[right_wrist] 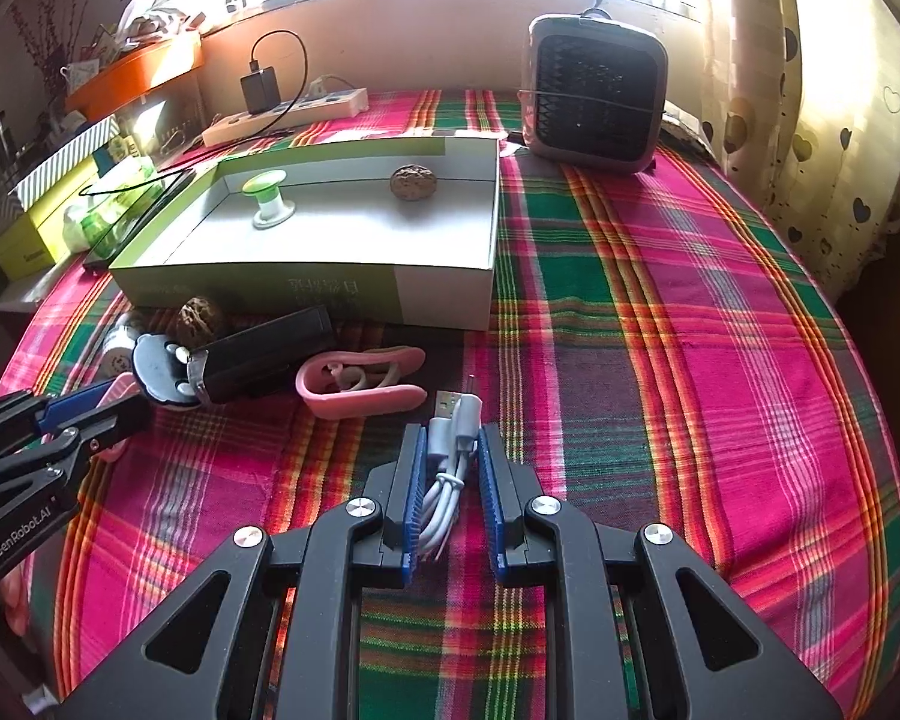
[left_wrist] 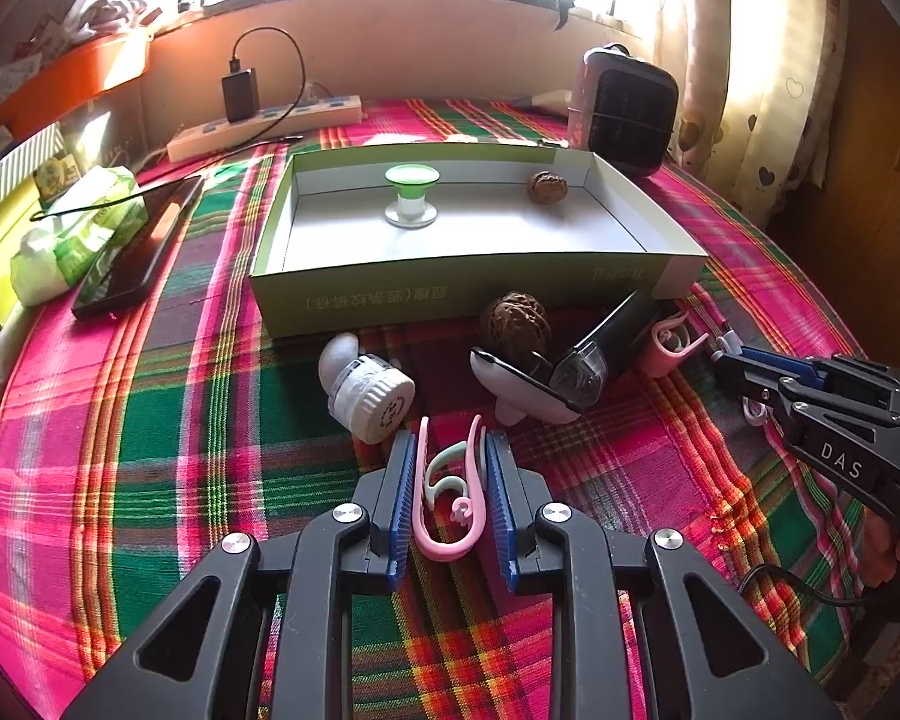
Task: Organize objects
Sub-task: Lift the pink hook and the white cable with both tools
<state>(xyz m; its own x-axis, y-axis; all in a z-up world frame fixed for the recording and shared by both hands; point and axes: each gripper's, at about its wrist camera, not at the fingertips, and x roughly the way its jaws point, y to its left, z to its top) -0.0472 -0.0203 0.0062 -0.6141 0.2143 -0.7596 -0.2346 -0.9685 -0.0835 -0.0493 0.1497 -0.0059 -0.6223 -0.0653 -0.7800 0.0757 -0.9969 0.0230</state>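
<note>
Here, lines by item:

Left gripper (left_wrist: 450,450): lower centre of the left wrist view, blue pads clamped on a pink U-shaped plastic clip (left_wrist: 447,498) with a pale green hook inside it.

Right gripper (right_wrist: 448,447): lower centre of the right wrist view, pads pressed together on a coiled white USB cable (right_wrist: 447,480) (its plug ends stick out past the fingertips).

Shallow green-and-white cardboard box (left_wrist: 462,294): middle of the left view, open side up on the pink-and-green plaid cloth (left_wrist: 150,420).

Inside the box: a green-topped white spool (left_wrist: 411,195) standing upright near the back wall, and a brown walnut (left_wrist: 547,187) to its right.

In front of the box: a second brown walnut (left_wrist: 515,324), a black-and-white hinged case (left_wrist: 546,384) lying open, a white ribbed-cap bottle (left_wrist: 369,387) on its side, and a second pink clip (right_wrist: 360,381) just beyond the cable.

Upper right: a grey square fan heater (right_wrist: 594,96).

Left edge: a black phone (left_wrist: 138,252) beside a green tissue pack (left_wrist: 72,240).
</note>
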